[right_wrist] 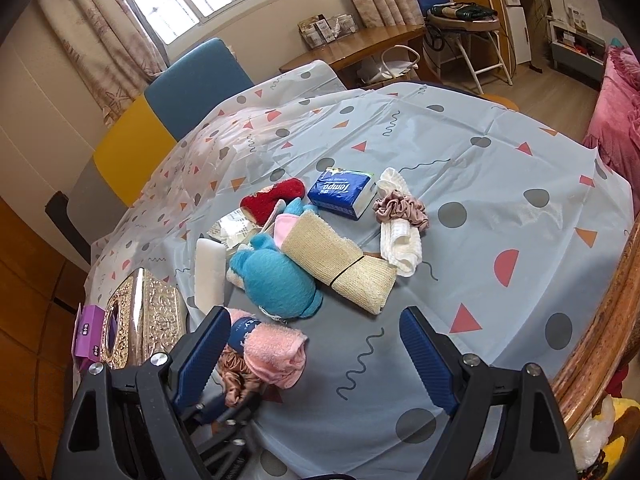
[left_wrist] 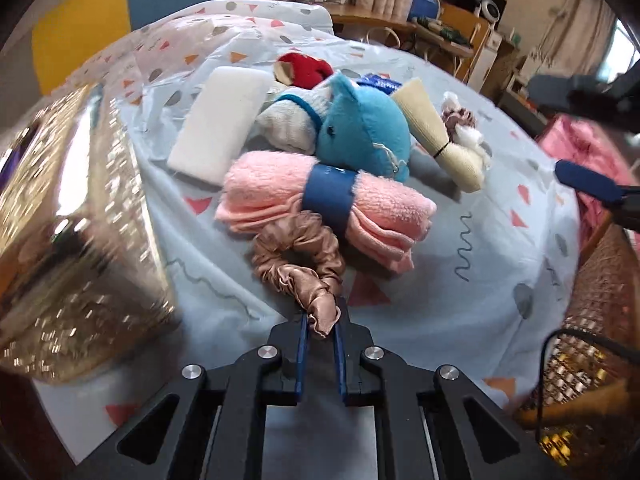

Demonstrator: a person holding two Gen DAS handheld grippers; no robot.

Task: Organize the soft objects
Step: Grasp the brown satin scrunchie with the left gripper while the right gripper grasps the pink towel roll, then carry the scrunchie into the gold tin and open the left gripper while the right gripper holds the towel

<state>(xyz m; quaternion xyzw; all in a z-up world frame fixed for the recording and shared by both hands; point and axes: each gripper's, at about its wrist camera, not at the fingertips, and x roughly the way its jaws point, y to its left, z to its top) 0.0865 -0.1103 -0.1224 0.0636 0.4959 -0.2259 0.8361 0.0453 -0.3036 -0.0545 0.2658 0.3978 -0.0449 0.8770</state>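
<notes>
I am clamping my left gripper (left_wrist: 321, 326) on the near edge of the satin scrunchie (left_wrist: 298, 258), which is lying on the tablecloth (left_wrist: 460, 300) against the rolled pink towel (left_wrist: 320, 204). The jaws are nearly shut on a small fold. I am expecting it to be light, limp and slippery, so a deeper bite is advisable. My right gripper (right_wrist: 312, 356) is hanging wide open, holding nothing.

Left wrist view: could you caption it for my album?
Left gripper pinches a shiny bronze satin scrunchie beside a rolled pink towel on the patterned tablecloth.
</notes>
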